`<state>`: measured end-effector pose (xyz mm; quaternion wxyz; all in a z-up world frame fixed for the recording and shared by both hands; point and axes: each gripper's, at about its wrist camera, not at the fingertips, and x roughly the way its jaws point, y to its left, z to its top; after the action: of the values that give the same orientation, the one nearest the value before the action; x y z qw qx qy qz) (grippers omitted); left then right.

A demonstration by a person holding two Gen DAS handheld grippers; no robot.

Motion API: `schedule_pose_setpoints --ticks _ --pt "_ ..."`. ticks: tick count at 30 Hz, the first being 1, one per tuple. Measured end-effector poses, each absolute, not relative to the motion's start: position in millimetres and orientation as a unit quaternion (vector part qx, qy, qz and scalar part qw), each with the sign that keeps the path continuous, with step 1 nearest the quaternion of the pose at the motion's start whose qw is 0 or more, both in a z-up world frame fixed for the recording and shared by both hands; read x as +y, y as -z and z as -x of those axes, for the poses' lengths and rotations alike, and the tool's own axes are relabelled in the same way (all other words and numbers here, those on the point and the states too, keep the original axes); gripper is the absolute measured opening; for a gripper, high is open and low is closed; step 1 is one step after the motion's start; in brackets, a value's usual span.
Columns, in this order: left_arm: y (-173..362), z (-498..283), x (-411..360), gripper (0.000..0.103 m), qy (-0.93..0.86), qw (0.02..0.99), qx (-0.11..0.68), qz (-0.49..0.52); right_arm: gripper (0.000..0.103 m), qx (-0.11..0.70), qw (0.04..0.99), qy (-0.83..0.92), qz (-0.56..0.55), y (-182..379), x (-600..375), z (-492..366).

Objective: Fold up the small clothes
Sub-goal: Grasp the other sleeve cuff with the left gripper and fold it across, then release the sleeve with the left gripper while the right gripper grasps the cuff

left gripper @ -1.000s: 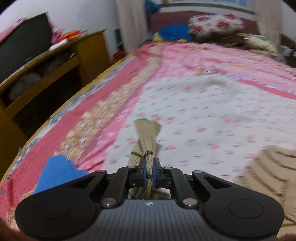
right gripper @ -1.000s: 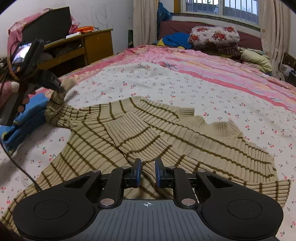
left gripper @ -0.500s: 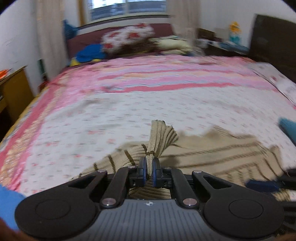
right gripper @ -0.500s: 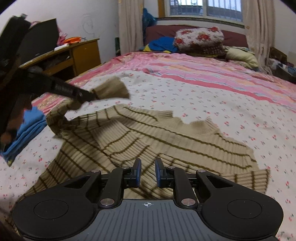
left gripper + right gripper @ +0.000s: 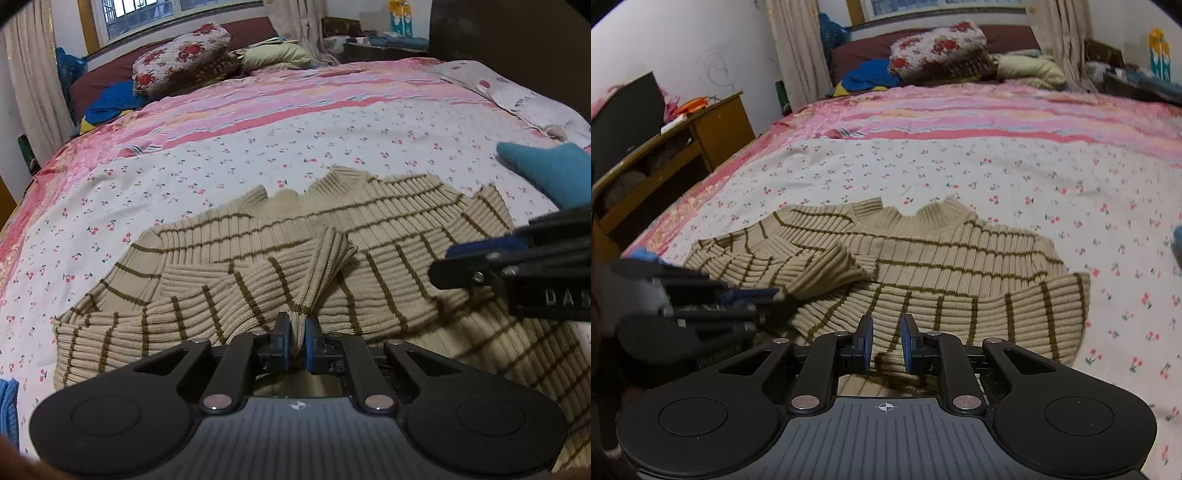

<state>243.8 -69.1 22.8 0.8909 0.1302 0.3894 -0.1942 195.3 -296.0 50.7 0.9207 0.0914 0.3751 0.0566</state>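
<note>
Lying on the cherry-print bedspread [image 5: 960,173] near a wooden desk [image 5: 713,122] and window-side pillows [image 5: 934,55], the striped sweater [image 5: 942,266] has its sleeve cuff [image 5: 325,258] pinched by the left gripper [image 5: 296,341], while the right gripper [image 5: 886,341] hovers parted.

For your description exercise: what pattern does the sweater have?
Beige ribbed sweater with thin dark-olive stripes; clearest in the right wrist view.

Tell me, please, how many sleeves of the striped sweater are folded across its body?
2. The left sleeve lies across the sweater's chest, its cuff pinched in the left claw. The right sleeve lies folded lower down, ahead of the open right claw.
</note>
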Motion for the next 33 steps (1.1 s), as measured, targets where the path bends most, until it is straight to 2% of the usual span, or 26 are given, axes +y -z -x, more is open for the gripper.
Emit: schedule_pose_setpoints --ticks 3,6,9,17,18,23,26,33 --pt "-22.7 -243.7 -65.3 0.015 0.199 0.891 0.39 -0.125 0.031 0.38 0.916 -0.067 -0.109 -51.6 -292.6 -199.8" --pt "-22.1 -243.6 -63.0 0.015 0.201 0.89 0.39 -0.12 0.033 0.384 0.909 -0.083 -0.139 -54.5 -288.3 -207.9" --pt "-21.5 -242.3 -63.6 0.015 0.204 0.89 0.388 -0.124 0.04 0.384 0.904 -0.095 -0.161 -56.6 -284.2 -217.4" --pt "-22.0 -241.3 -64.0 0.015 0.211 0.889 0.386 -0.125 0.04 0.425 0.878 -0.08 -0.203 -39.2 -280.5 -245.6" --pt "-21.8 -241.0 -64.2 0.015 0.212 0.889 0.386 -0.126 0.039 0.428 0.876 -0.078 -0.209 -36.8 -280.1 -248.3" --pt "-21.6 -239.8 -65.3 0.015 0.213 0.888 0.385 -0.13 0.012 0.435 0.872 -0.072 -0.213 -32.7 -279.9 -253.8" --pt "-21.8 -239.4 -66.2 0.015 0.214 0.888 0.385 -0.133 0.001 0.429 0.88 -0.073 -0.193 -37.2 -278.6 -250.4" --pt "-26.8 -237.7 -64.7 0.018 0.219 0.889 0.382 -0.125 0.0 0.413 0.892 -0.079 -0.168 -48.7 -281.5 -240.3"
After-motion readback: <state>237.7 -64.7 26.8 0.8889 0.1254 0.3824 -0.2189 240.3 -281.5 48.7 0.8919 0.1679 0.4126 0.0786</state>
